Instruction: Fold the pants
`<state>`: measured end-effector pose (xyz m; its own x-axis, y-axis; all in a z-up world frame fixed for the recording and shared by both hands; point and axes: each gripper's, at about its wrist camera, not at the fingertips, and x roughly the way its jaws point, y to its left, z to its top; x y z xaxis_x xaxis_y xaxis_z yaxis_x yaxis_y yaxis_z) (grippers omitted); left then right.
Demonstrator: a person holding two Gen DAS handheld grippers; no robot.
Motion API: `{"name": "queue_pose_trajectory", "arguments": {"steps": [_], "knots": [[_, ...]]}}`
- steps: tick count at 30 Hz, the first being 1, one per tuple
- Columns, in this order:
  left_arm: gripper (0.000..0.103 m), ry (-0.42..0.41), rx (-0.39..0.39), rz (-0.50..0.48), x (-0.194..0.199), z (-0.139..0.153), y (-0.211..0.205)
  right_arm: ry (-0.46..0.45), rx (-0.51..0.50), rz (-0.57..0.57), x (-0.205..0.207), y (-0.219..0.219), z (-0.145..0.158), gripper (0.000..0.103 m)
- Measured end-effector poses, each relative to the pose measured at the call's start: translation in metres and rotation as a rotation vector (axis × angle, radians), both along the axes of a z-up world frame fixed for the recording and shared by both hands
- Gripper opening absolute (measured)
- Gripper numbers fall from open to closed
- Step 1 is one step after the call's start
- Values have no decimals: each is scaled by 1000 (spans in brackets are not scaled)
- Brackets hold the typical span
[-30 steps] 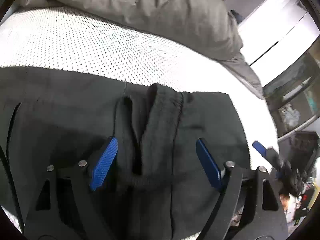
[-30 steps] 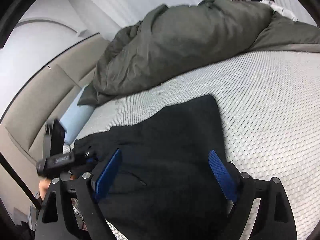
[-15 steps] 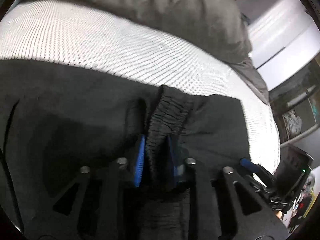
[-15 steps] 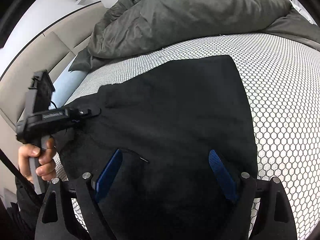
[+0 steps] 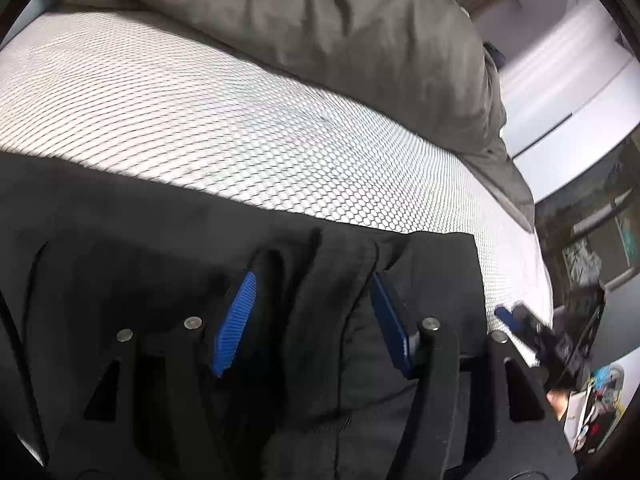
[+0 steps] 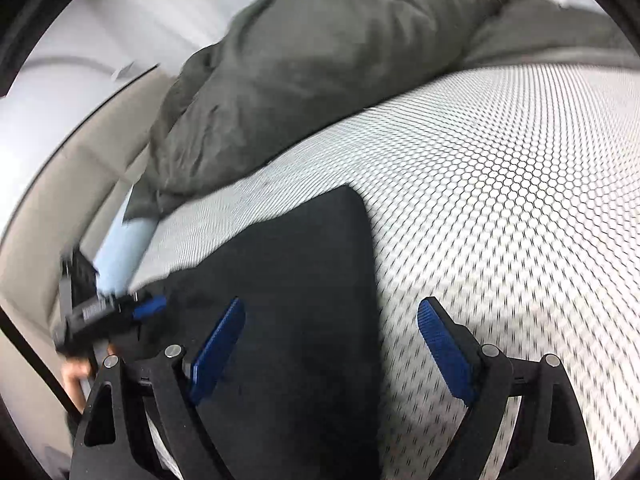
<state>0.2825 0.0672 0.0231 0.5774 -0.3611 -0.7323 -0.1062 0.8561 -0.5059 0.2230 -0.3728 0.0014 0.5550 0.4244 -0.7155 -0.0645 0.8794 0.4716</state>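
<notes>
Black pants [image 5: 120, 272] lie flat on the bed. In the left wrist view a raised fold of their fabric [image 5: 336, 280] runs up between the jaws of my left gripper [image 5: 312, 296]. Those jaws are opening, and the blue pads [image 5: 236, 320] stand off the fold. In the right wrist view the pants [image 6: 296, 272] end in a straight edge. My right gripper [image 6: 331, 306] hangs open over that edge, one pad above the cloth and one above the mattress. Each view shows the other gripper at its side: the left one [image 6: 104, 312] and the right one [image 5: 520, 324].
A white mattress cover with a honeycomb print [image 6: 500, 200] stretches out beyond the pants. A bunched grey duvet [image 5: 320, 40] fills the far side. A pale blue pillow [image 6: 120, 252] leans on a beige headboard [image 6: 52, 208]. Cluttered shelves [image 5: 592, 240] stand past the bed's edge.
My left gripper pinched the raised fold half a second ago and has now spread its jaws off it. My right gripper slid sideways, so the pants' edge now lies between its pads.
</notes>
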Motion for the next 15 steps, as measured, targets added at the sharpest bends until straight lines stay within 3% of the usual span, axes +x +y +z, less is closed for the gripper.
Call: {"name": "queue_pose_trajectory", "arguments": {"steps": [2,4,6,7,11,13,15], "knots": [[56,29,45,4,17,-5,-9,17,0,3,21,1,-4,90],[54,53,30,-2,23,-12,-10,36,10,19,42,5,-11,87],[44,61,32,-7,28,-17,-11,57,30,43,58,10,-18,78],[35,61,26,-9,29,-19,-10,66,33,48,65,13,-21,71],[29,46,15,13,31,-26,-7,59,-48,76,75,30,-31,33],[27,45,-2,23,29,-29,-5,49,-53,70,76,27,-33,23],[27,45,-20,27,30,-34,-3,47,-33,56,77,21,-33,19]]}}
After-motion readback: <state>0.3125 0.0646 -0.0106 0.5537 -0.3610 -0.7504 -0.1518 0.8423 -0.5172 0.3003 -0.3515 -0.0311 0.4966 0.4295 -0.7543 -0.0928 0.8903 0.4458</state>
